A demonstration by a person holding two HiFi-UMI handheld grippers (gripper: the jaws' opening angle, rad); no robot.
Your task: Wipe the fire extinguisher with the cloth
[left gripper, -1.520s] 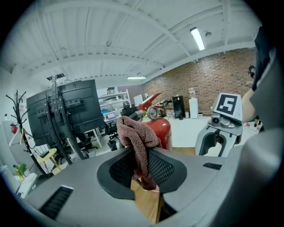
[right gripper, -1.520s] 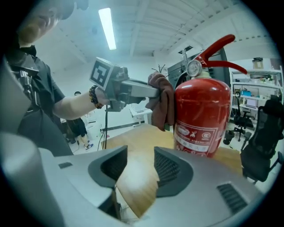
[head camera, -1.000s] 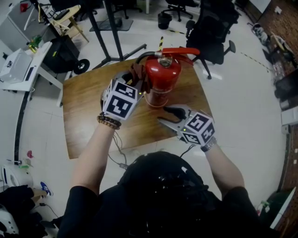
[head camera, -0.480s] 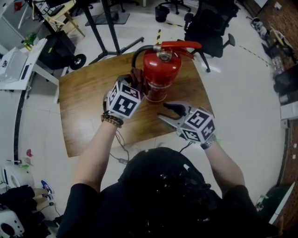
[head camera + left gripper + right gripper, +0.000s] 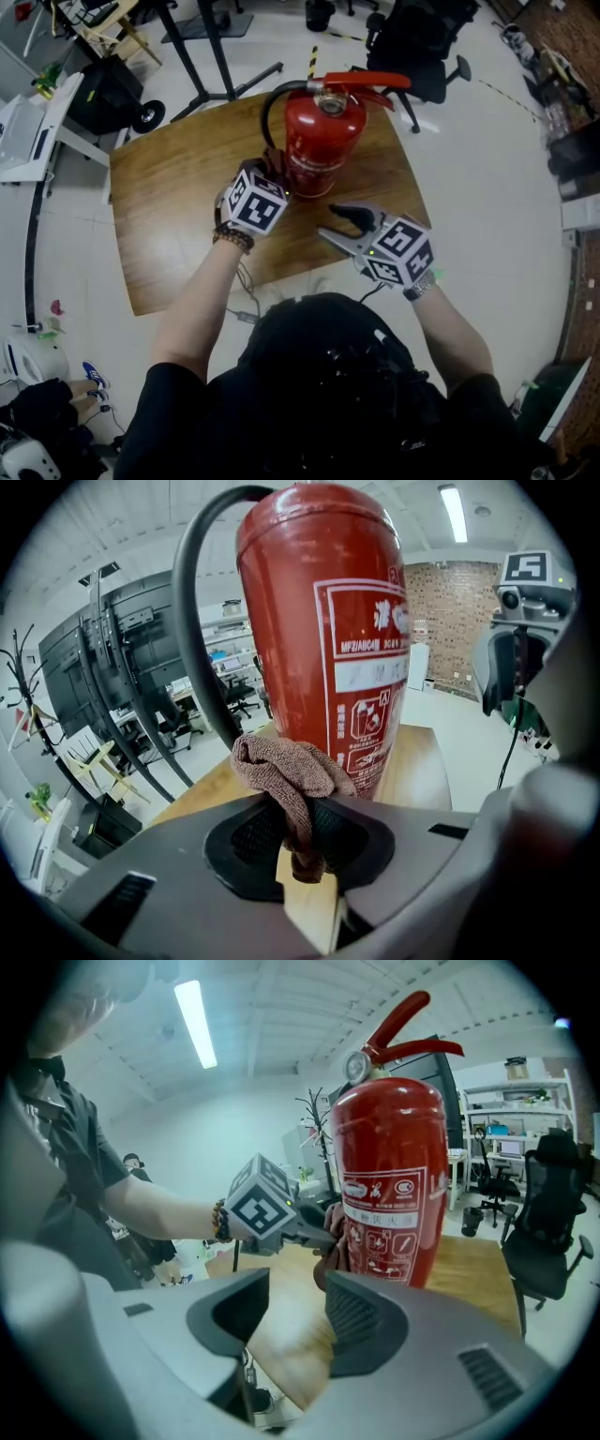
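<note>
Lowered slightly since a second ago, the left gripper (image 5: 302, 850), clamped on the brown cloth (image 5: 286, 766), should keep it pressed firmly against the fire extinguisher (image 5: 328, 621) just ahead on the bench (image 5: 169, 216), while the right gripper (image 5: 295, 1321) waits with jaws apart, empty.

left hand-held gripper (image 5: 302, 841) extended, jaws pinching cloth (image 5: 286, 771); right hand-held gripper (image 5: 295, 1321) nearer body, jaws apart.

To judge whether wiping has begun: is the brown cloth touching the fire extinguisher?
Touching. Right gripper view shows the cloth pressed against the fire extinguisher side, no gap.
</note>
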